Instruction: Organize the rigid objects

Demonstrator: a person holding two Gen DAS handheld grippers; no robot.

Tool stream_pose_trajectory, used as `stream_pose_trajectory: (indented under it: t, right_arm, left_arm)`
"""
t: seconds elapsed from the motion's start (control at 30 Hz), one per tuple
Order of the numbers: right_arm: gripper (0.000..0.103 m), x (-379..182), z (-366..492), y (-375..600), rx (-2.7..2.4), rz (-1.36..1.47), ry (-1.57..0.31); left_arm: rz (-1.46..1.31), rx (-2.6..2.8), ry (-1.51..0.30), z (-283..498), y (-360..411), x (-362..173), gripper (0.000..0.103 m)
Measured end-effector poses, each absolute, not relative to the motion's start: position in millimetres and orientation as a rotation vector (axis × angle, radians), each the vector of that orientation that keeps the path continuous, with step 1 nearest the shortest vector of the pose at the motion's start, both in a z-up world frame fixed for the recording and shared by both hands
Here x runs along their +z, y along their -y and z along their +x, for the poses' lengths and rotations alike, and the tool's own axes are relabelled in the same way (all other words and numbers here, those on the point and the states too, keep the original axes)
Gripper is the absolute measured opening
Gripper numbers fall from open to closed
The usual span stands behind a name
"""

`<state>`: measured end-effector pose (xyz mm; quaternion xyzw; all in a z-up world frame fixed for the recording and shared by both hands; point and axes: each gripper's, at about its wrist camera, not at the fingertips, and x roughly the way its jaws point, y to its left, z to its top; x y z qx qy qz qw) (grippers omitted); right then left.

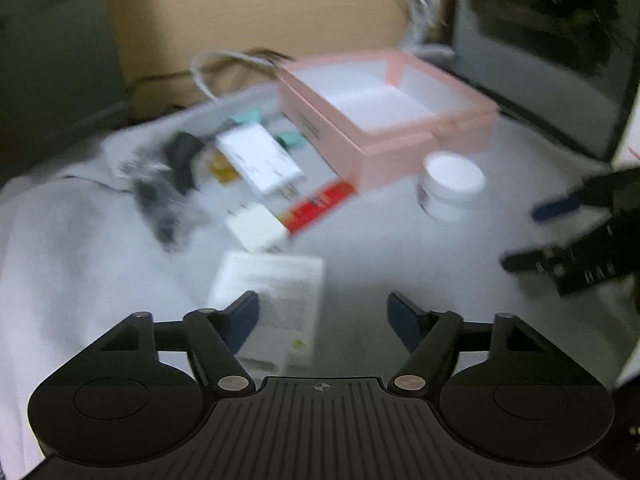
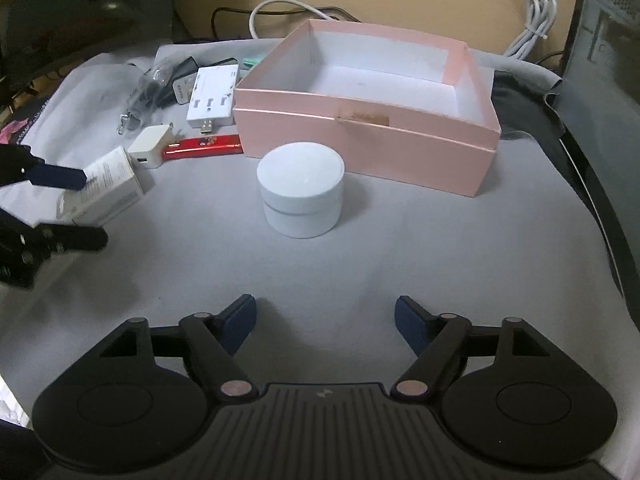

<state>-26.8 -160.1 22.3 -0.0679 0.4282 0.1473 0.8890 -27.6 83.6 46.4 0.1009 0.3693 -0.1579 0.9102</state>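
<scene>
Two grippers over a grey-clothed desk (image 2: 400, 240), nothing yet in the empty pink box (image 2: 360, 136). Far left: left gripper (image 2: 80, 208), fingers spread wide either side of a small white carton (image 2: 104, 192), pads not visibly pressing; blur in its own view, so contact hard to judge. Next along: white USB charger cube (image 2: 148, 146), bagged black adapter (image 2: 168, 80), white USB hub (image 2: 210, 96), red flat packet (image 2: 204, 146) lying against the box front. Centre: white round jar (image 2: 300, 188), upright, just in front of the pink box and apart from it. Nearer the camera: right gripper (image 2: 324, 320), fingers apart and empty, aimed down toward the jar, not yet near it.

Risks, as judgement: carton tipped or pushed into the charger cube if closed off-centre; jar's smooth curved wall likely to slip or roll from a shallow pinch; grippers crowding each other at the box; loose cloth bunching under a dragged fingertip.
</scene>
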Motion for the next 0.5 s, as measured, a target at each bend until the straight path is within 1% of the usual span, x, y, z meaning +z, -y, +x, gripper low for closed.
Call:
stream_pose_trajectory:
  t: [0.07,0.23,0.37,0.4,0.5]
  right_arm:
    - [0.081,21.9,-27.5,161.0,0.301,-0.133,-0.885]
    - [0.086,18.8,-30.8,161.6,0.289,-0.125,-0.860]
    - [0.087,19.8,-26.2,159.7,0.301,-0.119,-0.864]
    - [0.087,21.5,-23.5,158.4,0.308,-0.112,-0.861]
    - [0.087,31.0,-12.7,150.6,0.308,-0.100,-0.804]
  left_arm:
    - [0.233,-0.260,-0.746,-23.9,-89.2,47.4,0.076]
    - [0.166,-0.254,-0.814,-5.5,-106.9,41.3,0.079]
    - [0.101,-0.281,-0.816,3.4,-111.3,37.5,0.079]
    - [0.087,-0.285,-0.827,6.4,-111.5,35.6,0.077]
    - [0.108,-0.284,-0.869,10.5,-105.1,26.6,0.076]
